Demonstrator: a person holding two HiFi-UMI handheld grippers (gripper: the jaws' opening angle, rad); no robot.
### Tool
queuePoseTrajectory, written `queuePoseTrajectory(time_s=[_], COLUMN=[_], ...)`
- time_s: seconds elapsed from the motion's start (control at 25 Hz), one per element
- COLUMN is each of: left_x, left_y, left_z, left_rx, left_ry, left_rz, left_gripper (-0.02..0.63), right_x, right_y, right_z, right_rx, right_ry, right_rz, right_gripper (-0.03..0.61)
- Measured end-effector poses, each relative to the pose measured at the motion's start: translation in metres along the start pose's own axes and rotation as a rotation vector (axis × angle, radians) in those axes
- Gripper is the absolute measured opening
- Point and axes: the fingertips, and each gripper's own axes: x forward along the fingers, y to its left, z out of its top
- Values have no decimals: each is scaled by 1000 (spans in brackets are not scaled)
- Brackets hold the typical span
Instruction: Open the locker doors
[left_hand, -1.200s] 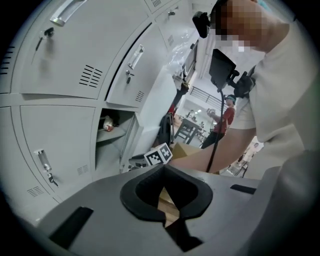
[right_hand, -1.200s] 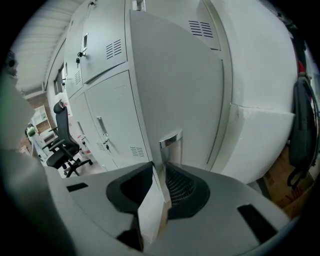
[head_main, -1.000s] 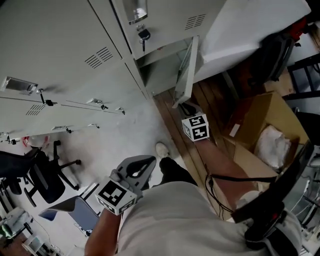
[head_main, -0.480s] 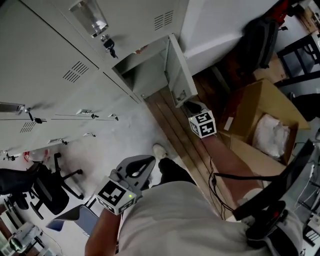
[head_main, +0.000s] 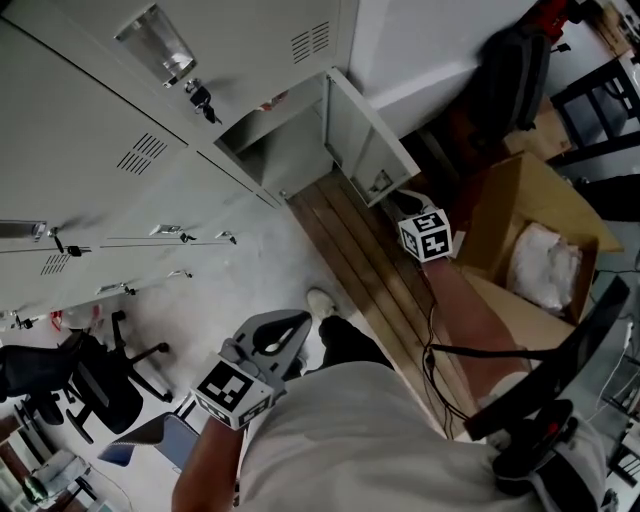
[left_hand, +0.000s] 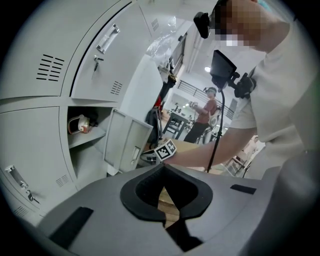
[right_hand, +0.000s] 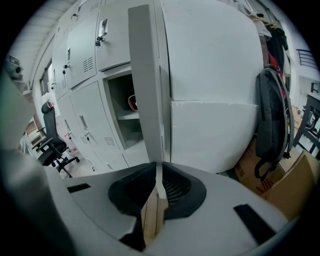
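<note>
A bank of grey lockers fills the left of the head view. One locker door stands swung out from its open compartment. My right gripper is at the door's free edge. In the right gripper view that door runs down between the jaws of the right gripper, which have just been closing and pinch its edge. My left gripper hangs by the person's body, away from the lockers. The left gripper has its pads together on nothing. A small orange and white object lies on the compartment shelf.
A cardboard box stands just right of the right gripper on the wooden floor. A dark backpack hangs by the white wall. An office chair stands at the lower left. Another person stands far off.
The locker door has swung further out from its compartment. My right gripper has moved right with the door's edge. The left gripper has stayed by the body.
</note>
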Motion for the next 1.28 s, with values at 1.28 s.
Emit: queuePoseTrajectory(time_s=[1.28], left_x=[-27], left_y=[1], left_z=[-1], left_rx=[1], left_ry=[-49], left_rz=[42], left_gripper=[11], right_x=[-14], right_y=[-20], right_z=[-2], right_rx=[-26], right_ry=[30], right_rz=[-126], right_gripper=[26])
